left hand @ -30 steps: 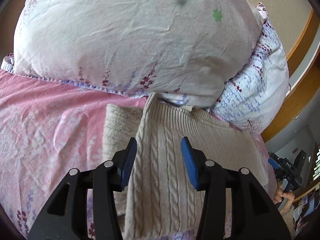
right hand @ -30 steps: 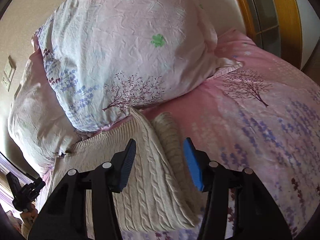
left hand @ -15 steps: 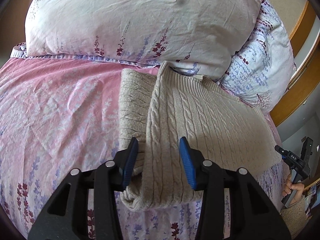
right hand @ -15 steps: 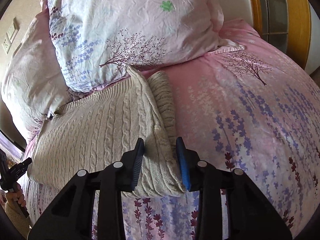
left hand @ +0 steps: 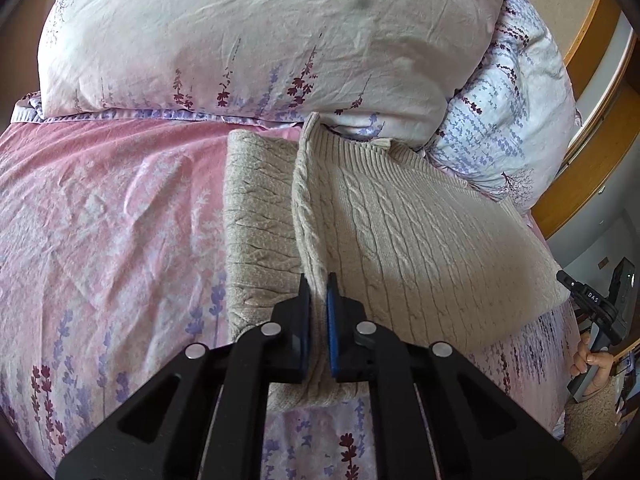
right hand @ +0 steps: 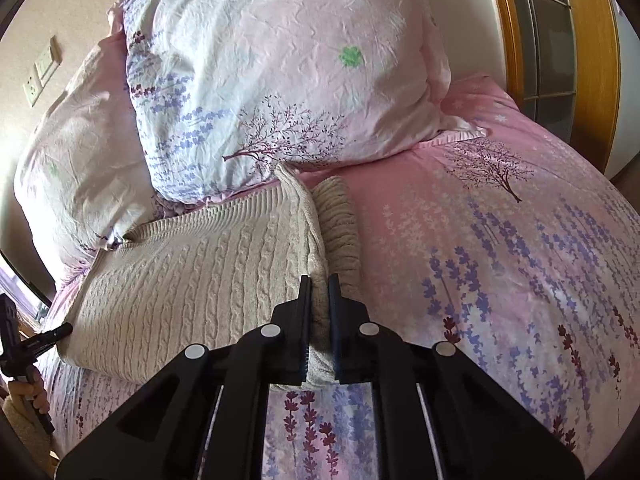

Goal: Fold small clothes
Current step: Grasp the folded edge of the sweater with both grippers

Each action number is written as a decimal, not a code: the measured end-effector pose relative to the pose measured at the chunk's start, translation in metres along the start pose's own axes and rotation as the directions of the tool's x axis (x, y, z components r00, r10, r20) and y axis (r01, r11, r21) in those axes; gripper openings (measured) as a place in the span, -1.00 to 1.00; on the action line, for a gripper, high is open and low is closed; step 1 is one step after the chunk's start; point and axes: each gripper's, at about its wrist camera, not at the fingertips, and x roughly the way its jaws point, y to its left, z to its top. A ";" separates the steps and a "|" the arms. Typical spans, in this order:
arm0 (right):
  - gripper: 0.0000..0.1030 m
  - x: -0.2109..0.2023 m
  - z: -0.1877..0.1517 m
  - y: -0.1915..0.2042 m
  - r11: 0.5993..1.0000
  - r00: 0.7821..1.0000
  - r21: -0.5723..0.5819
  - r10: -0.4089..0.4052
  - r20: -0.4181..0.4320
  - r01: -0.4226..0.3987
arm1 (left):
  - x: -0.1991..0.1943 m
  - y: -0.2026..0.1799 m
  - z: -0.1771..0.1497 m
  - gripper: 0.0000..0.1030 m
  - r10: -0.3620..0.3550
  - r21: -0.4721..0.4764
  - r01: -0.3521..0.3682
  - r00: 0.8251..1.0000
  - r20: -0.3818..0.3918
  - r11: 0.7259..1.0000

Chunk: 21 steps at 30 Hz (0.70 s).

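Observation:
A beige cable-knit sweater (left hand: pixel 400 240) lies on the pink floral bedspread (left hand: pixel 112 220), its far edge against the pillows. One side is folded over, with a sleeve (left hand: pixel 256 216) lying flat beside the fold. My left gripper (left hand: pixel 318 280) is shut on the raised folded edge at the near hem. In the right wrist view the same sweater (right hand: pixel 192 280) shows with the sleeve (right hand: pixel 340 224) at its right. My right gripper (right hand: pixel 319 282) is shut on the folded edge at the opposite near corner.
Two large floral pillows (left hand: pixel 240 40) (right hand: pixel 280 72) stand against the headboard behind the sweater. A wooden bed frame (left hand: pixel 592 56) runs along the side. The other gripper and hand (left hand: pixel 596 320) (right hand: pixel 24 352) show at each view's edge. A wall socket (right hand: pixel 40 72) is upper left.
Both grippers have pulled back toward the sweater's near hem and closed from open onto the folded edge of the knit.

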 end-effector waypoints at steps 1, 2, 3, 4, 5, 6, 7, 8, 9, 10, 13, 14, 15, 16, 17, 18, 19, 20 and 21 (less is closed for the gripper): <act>-0.84 -0.004 0.000 0.000 1.000 1.000 0.011 0.009 0.009 -0.009 | -0.004 0.002 0.001 -0.88 -0.011 -0.004 0.011 1.000 0.008 1.000; -0.84 -0.009 0.000 0.000 1.000 1.000 0.021 0.017 0.016 -0.017 | -0.008 0.004 0.001 -0.88 -0.024 -0.008 0.024 1.000 0.016 1.000; -0.84 -0.013 -0.001 0.000 0.999 0.999 0.028 0.028 0.022 -0.028 | -0.012 0.007 0.002 -0.88 -0.037 -0.012 0.037 0.999 0.020 0.999; -0.84 -0.016 -0.003 0.001 0.999 0.999 0.030 0.033 0.025 -0.033 | -0.015 0.008 0.002 -0.88 -0.047 -0.012 0.047 0.999 0.024 0.999; -0.84 -0.018 -0.005 0.001 0.999 0.999 0.028 0.032 0.026 -0.033 | -0.017 0.010 0.002 -0.88 -0.056 -0.009 0.056 0.998 0.024 0.998; -0.84 -0.018 -0.007 0.001 1.000 1.000 0.021 0.023 0.019 -0.023 | -0.019 0.010 0.001 -0.88 -0.060 -0.003 0.061 0.998 0.022 0.998; -0.84 -0.016 -0.010 -0.001 1.000 1.000 0.023 0.007 0.009 -0.008 | -0.018 0.011 0.000 -0.88 -0.064 0.004 0.064 0.998 0.015 0.998; -0.84 -0.014 -0.013 -0.003 0.999 1.000 0.036 0.007 -0.005 -0.007 | -0.018 0.012 -0.001 -0.88 -0.066 0.008 0.066 0.998 0.007 0.998; -0.84 -0.013 -0.015 -0.007 0.999 1.000 0.052 0.000 -0.016 0.001 | -0.017 0.013 -0.002 -0.88 -0.074 0.005 0.074 0.997 -0.002 0.997; -0.84 -0.011 -0.017 -0.010 0.998 1.000 0.060 -0.011 -0.024 0.013 | -0.016 0.015 -0.003 -0.88 -0.079 0.003 0.079 0.997 -0.008 0.997; -0.84 0.005 -0.022 -0.018 0.996 0.996 0.080 -0.031 -0.079 0.037 | -0.009 0.022 -0.005 -0.88 -0.078 -0.005 0.078 0.996 -0.029 0.997; -0.84 0.008 -0.024 -0.019 0.996 0.995 0.086 -0.028 -0.094 0.036 | -0.007 0.021 -0.007 -0.87 -0.075 -0.006 0.074 0.997 -0.034 0.997; -0.84 0.009 -0.024 -0.019 0.995 0.995 0.089 -0.024 -0.094 0.033 | -0.007 0.020 -0.008 -0.86 -0.074 -0.004 0.073 0.997 -0.032 0.997; -0.84 0.007 -0.024 -0.019 0.996 0.996 0.089 -0.019 -0.087 0.026 | -0.008 0.017 -0.009 -0.85 -0.076 0.002 0.076 0.997 -0.027 0.997; -0.83 0.004 -0.023 -0.018 0.996 0.997 0.090 -0.009 -0.082 0.016 | -0.010 0.016 -0.011 -0.82 -0.071 0.004 0.071 0.997 -0.021 0.997; -0.82 0.002 -0.023 -0.018 0.996 0.997 0.091 -0.008 -0.080 0.016 | -0.012 0.014 -0.012 -0.77 -0.071 0.005 0.071 0.997 -0.019 0.997; -0.69 0.000 -0.022 -0.018 0.996 0.997 0.092 -0.006 -0.081 0.014 | -0.014 0.013 -0.013 -0.70 -0.064 0.006 0.064 0.998 -0.015 0.998; -0.61 -0.002 -0.022 -0.019 0.995 0.996 0.095 -0.010 -0.086 0.018 | -0.015 0.012 -0.015 -0.58 -0.063 0.007 0.063 0.998 -0.015 0.998; -0.44 -0.004 -0.022 -0.020 0.995 0.996 0.099 -0.008 -0.087 0.016 | -0.016 0.011 -0.017 -0.49 -0.067 0.007 0.067 0.998 -0.015 0.998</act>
